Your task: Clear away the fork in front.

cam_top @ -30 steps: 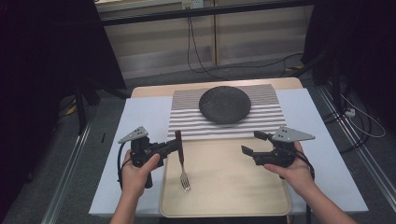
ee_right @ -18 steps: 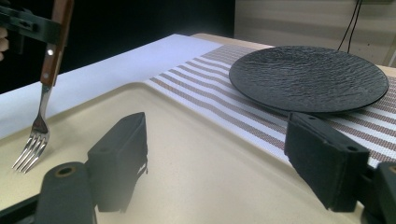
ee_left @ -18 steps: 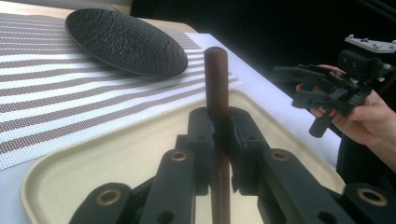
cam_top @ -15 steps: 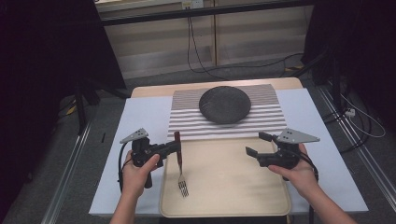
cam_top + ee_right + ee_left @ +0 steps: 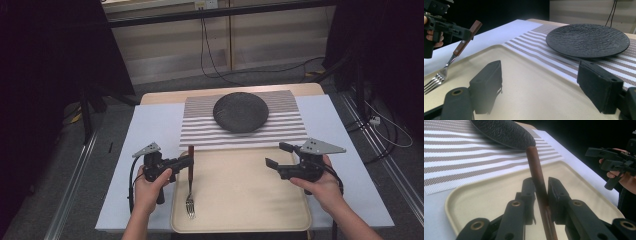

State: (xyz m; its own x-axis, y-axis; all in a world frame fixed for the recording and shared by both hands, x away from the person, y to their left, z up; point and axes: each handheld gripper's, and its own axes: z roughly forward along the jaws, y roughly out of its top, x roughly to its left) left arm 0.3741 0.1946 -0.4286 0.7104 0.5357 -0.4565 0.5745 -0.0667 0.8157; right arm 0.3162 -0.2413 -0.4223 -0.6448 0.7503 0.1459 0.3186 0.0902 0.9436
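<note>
Landmark for this report: the beige tray (image 5: pixel 240 200).

The wooden-handled fork (image 5: pixel 190 180) stands at a slant over the tray's left part, tines down on the tray floor near its front edge, handle end leaning up toward the striped placemat (image 5: pixel 200 132) that lies beyond the tray's far rim. The left gripper (image 5: pixel 184 163) has its jaws clamped on the brown handle; in the left gripper view the handle (image 5: pixel 537 176) runs up between the two pads, which have just begun to ease apart while the handle is between them. The right gripper (image 5: pixel 277 156) hangs over the tray's right part, jaws wide apart with nothing between them.

Handling judgement: the fork is light and rigid, with no fragile part. The steel neck and tines are thin and likely slippery; the wooden handle is thicker, flat-sided and offers the pads better friction. The present hold, on the upper handle, leaves the heavier metal end low, so the fork may pivot in a loosened grip.

The black plate (image 5: pixel 241 112) sits on the placemat, well beyond the tray's far rim.
</note>
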